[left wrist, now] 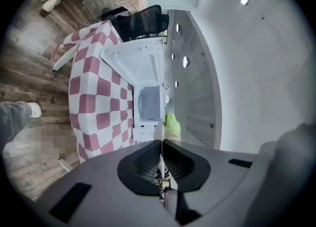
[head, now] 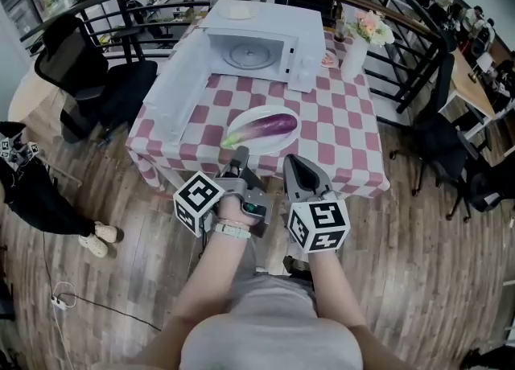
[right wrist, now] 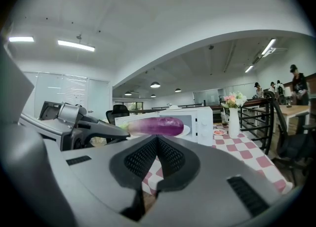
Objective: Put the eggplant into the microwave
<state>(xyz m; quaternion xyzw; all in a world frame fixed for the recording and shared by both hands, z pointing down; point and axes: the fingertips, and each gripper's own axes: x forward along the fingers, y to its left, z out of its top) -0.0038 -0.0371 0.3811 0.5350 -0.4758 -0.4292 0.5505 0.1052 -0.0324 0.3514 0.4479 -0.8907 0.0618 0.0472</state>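
Observation:
A purple eggplant (head: 269,127) with a green stem lies on a white plate (head: 248,115) near the front edge of the checkered table (head: 342,139). Behind it stands the white microwave (head: 249,51), its door (head: 173,91) swung wide to the left. Both grippers hover just short of the table's front edge, pointing level at the plate. My left gripper (head: 239,156) is shut and empty; in its view the jaws (left wrist: 161,142) meet below the green stem (left wrist: 172,125). My right gripper (head: 294,164) is also shut, with the eggplant (right wrist: 155,126) straight ahead over its tips (right wrist: 157,139).
A white vase of flowers (head: 354,55) stands at the table's back right beside the microwave. A black office chair (head: 88,79) is left of the table, more chairs (head: 451,143) on the right. A person in black (head: 32,191) stands at the far left on the wooden floor.

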